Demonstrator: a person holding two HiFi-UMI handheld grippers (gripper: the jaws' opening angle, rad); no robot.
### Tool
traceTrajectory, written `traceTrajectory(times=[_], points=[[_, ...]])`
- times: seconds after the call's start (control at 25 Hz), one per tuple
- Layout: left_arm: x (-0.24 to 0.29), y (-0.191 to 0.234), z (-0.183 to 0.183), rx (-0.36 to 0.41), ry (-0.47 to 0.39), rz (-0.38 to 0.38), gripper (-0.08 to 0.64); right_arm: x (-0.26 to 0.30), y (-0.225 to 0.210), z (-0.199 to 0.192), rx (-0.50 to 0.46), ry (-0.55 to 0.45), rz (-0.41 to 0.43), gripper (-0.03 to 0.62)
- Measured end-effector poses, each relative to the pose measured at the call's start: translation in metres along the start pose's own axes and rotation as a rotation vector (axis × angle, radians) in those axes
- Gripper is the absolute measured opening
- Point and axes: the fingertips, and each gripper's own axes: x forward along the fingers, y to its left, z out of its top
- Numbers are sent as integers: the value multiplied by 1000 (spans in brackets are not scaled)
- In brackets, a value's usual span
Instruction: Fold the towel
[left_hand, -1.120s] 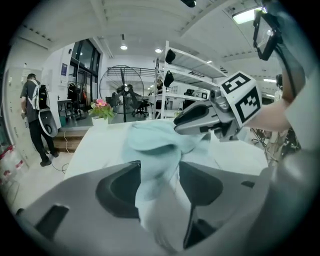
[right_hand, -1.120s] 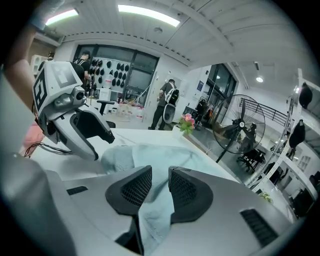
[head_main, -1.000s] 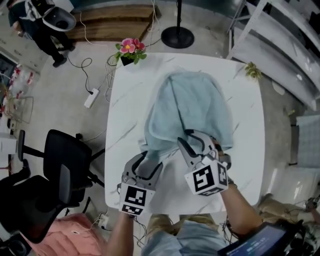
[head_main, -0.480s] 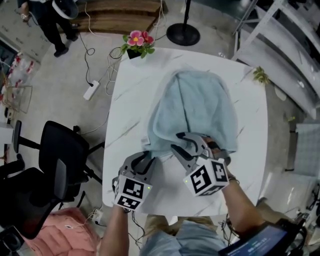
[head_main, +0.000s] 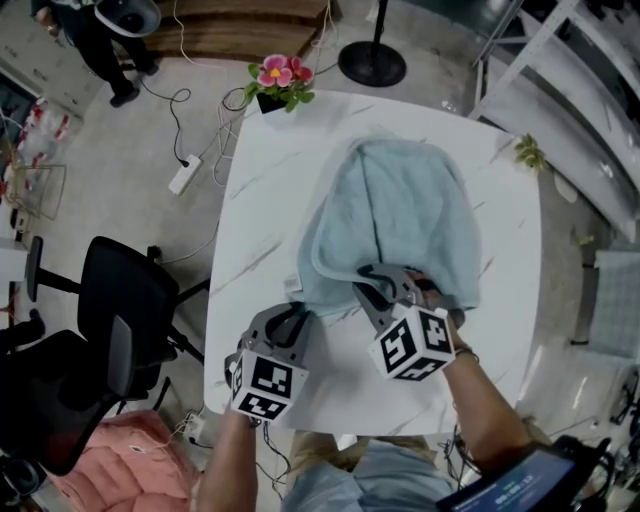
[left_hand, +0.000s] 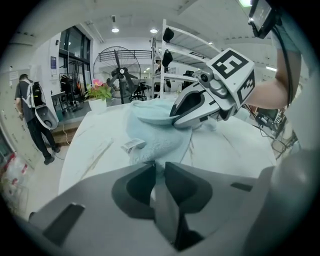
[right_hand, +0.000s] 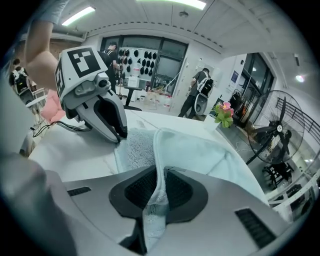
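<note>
A light blue towel (head_main: 400, 215) lies rumpled in the middle of the white marble table (head_main: 260, 200), its near part doubled over. My left gripper (head_main: 295, 315) is at the towel's near left corner. In the left gripper view its jaws (left_hand: 156, 167) are closing, with a thin strip of towel (left_hand: 155, 135) pinched between the pads. My right gripper (head_main: 378, 283) sits on the near edge, right of centre. Its jaws (right_hand: 159, 187) are closing too, and a fold of the towel's hem (right_hand: 195, 152) is squeezed between them. Each gripper shows in the other's view, left (right_hand: 120, 136) and right (left_hand: 175, 119).
A potted flower (head_main: 275, 85) stands at the table's far left corner and a small plant (head_main: 528, 152) at the far right. A black office chair (head_main: 120, 320) is left of the table, a lamp base (head_main: 372, 62) beyond it, and white shelving (head_main: 580, 90) to the right.
Both grippers have sunk onto the towel's near edge. Their jaws, wide apart a second ago, have narrowed onto the cloth.
</note>
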Motion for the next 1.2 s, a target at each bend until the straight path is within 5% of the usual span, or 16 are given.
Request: traceTrajectory(times=[0.32,0.6,0.92,1.2], points=[[-14,1,11,-54,-6,-42,18,-22,-24,25,163,-108,-19,43],[-67,-19,42,-266,-146,-176,18,-53,-50,59,308,-200,-86,40],[-145,-34,73,-476,-335,-323,18,-74,-61,143,305,-301,-124,37],[-205,-15,59,-678,-484,-301,18,-48,-30,221,197,-348,-55,38]])
